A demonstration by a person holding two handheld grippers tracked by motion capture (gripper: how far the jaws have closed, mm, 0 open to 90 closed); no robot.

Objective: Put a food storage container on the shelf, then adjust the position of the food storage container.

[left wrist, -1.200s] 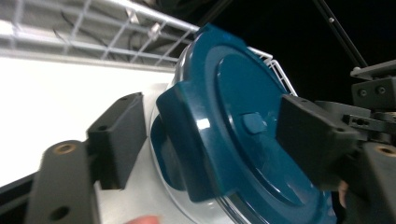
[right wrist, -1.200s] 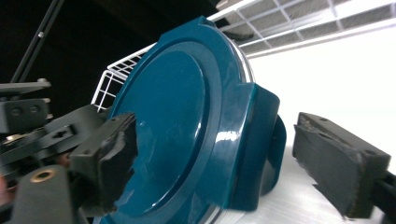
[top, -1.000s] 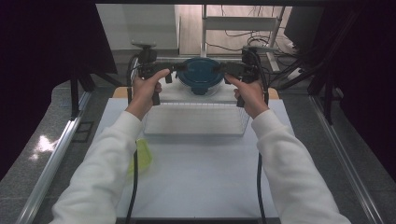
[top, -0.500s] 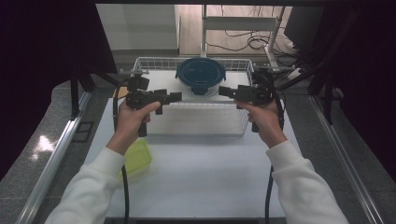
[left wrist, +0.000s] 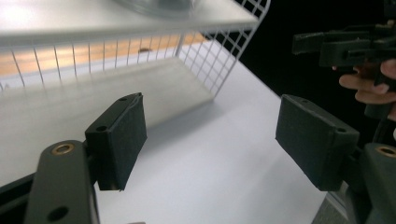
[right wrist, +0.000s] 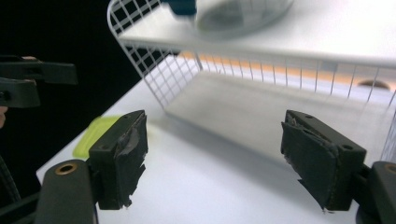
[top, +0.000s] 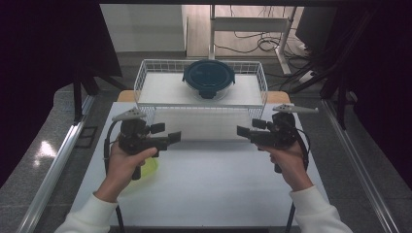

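A round clear container with a dark blue lid (top: 209, 77) sits on the top shelf of a white wire rack (top: 199, 108) at the far side of the table. My left gripper (top: 176, 136) hovers before the rack's left front, pointing right, jaws open and bare (left wrist: 217, 130). My right gripper (top: 241, 130) faces it from the rack's right front. Its jaws have just been closing a little but stand open with nothing between them (right wrist: 212, 149). Both are clear of the rack and the container.
A yellow-green flat thing (top: 148, 170) lies on the white table (top: 218, 189) under my left hand, also seen as the yellow-green patch (right wrist: 93, 133). The rack's lower shelf (left wrist: 116, 93) holds nothing. Dark floor and metal rails flank the table.
Both hands have drawn back from the container on the top shelf toward the person and sunk lower. The container has stayed in place. The left hand now partly covers the yellow-green thing.
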